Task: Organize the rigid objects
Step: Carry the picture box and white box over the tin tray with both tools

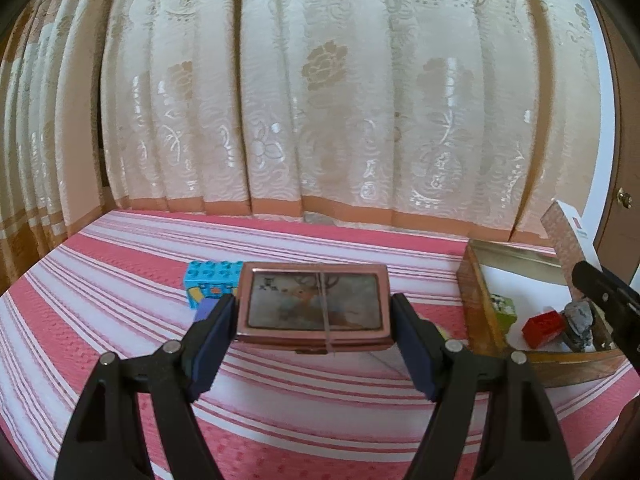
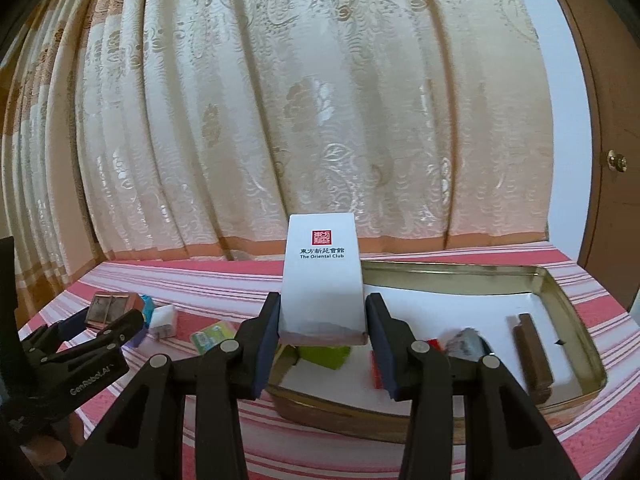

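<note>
Left claw [image 1: 314, 312] grips a flat pink metal case [image 1: 313, 305] by its two short ends, pads pressed to the rim, holding it level above the striped table [image 1: 120, 280]. Right claw [image 2: 322, 320] is closed on a tall white card box [image 2: 323, 276], clamped low on its side walls, just over the near edge of the open tin tray [image 2: 576, 300].

From the left wrist view, the tray sits at three o'clock of the case, with a red block [image 1: 542, 330], a green block [image 1: 502, 308] and a grey lump [image 1: 580, 318] inside; a blue brick [image 1: 212, 278] lies at ten o'clock on the table behind the case.

By the look of it, the case is stiff, smooth and fairly slippery, with a glazed lid that could scratch or crack if dropped; the end grip seems sound, provided it stays level. The card box is probably light and hollow, so its walls may buckle under a hard squeeze. Holding it low near the base, where the folds stiffen it, looks wisest.
</note>
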`<state>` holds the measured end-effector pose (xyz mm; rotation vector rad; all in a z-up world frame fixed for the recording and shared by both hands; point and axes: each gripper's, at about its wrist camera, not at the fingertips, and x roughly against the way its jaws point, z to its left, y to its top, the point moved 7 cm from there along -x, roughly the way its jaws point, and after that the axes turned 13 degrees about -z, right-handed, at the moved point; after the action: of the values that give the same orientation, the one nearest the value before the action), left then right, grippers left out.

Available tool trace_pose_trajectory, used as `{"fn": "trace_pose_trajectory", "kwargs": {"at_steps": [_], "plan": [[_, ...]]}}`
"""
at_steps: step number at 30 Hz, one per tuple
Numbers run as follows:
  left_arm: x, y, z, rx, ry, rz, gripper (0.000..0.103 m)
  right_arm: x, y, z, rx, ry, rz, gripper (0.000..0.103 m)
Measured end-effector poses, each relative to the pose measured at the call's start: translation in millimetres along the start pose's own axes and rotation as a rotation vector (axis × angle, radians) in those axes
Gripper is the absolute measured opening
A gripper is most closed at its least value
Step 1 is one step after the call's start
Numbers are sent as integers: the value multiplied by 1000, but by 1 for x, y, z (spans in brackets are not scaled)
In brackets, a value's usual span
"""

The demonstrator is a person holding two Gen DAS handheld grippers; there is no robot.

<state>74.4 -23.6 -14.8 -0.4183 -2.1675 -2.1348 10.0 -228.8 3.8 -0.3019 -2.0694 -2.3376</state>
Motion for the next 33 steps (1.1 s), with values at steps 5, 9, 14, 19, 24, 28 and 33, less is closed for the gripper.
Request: {"fn": "trace_pose_trajectory", "kwargs": {"at_steps": [5,9,14,19,24,28,33], "plan": [[3,2,-20,-17,-23,-10,76,4,3,-16,-5,-24,-13,45],[6,3,-36,-24,-44,-19,76,5,4,-28,-4,-45,-16,45],[6,4,-53,-33,-64,-23,76,8,7,-40,-10,-60,-26,45],[6,5,-64,-24,-82,-21,76,11,9,-53,-4,-84,-36,45],[6,6,-76,-27,-99,-27,76,13,11,-70,1,-110,-38,45],[6,9,-87,-33,-115,-31,76,14,11,-85,11,-136,-39,45],[5,13,-106,-40,-139,-38,76,14,12,-105,17,-171,-37,45]]}}
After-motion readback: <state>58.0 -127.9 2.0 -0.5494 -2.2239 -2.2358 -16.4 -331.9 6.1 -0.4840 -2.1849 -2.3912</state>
